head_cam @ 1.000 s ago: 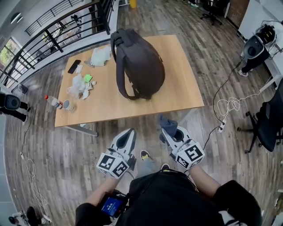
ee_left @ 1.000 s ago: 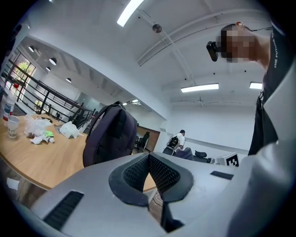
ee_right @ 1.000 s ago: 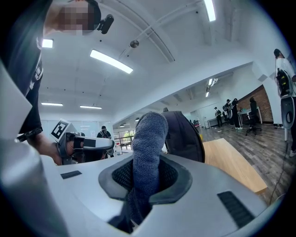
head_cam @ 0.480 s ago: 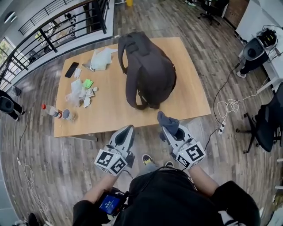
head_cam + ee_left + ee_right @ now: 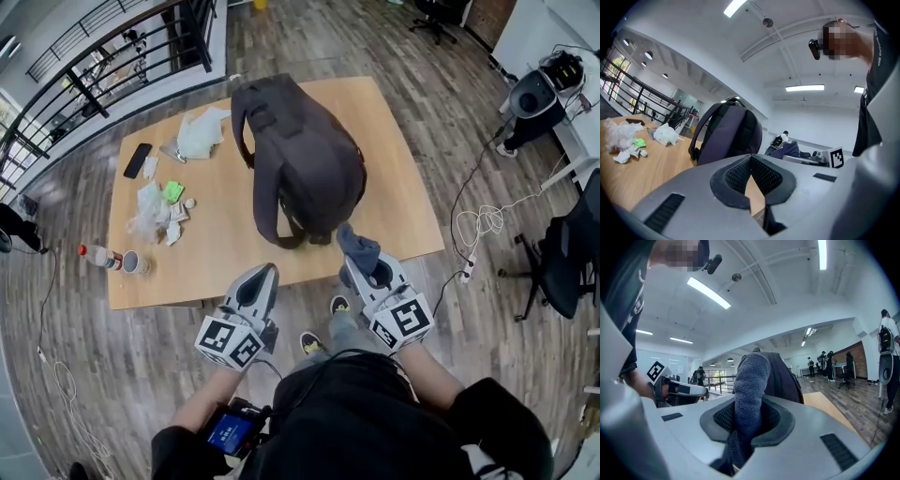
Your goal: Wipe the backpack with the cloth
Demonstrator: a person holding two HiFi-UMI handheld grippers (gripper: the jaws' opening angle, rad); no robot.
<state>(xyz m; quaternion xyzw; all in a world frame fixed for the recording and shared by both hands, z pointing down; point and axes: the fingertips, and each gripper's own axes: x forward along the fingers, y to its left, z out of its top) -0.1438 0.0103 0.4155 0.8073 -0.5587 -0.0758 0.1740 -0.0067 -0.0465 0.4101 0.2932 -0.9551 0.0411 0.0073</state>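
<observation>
Clutter occupied the left part of the wooden bench [image 5: 225,244]. A bottle [image 5: 94,255] and a cup [image 5: 134,262] sat by the left edge, with crumpled wrappers [image 5: 155,202] further in. A dark phone [image 5: 137,160] and a crumpled white bag [image 5: 199,133] lay toward the far side.

Right of these, about mid-bench, the dark backpack [image 5: 305,159] stood upright on its base, its shoulder straps showing on its left side.

In front of the bench's near edge, over the plank floor [image 5: 141,356], the person held the left tongs [image 5: 265,274] level, aimed toward the backpack and well short of it. Its jaws were closed together with nothing between them.

Beside it to the right, the right tongs [image 5: 361,267] also pointed level at the backpack, with its tip over the bench's near edge. Its jaws were clamped on a grey-blue cloth [image 5: 358,246], a thick fold of which stood up out of them and past the tips. The cloth was just beside the backpack's near lower end, and whether the two touched could not be told.

Further right, white cables [image 5: 483,223] lay looped on the floor, and a black office chair [image 5: 572,253] stood at the right edge of the head view.
</observation>
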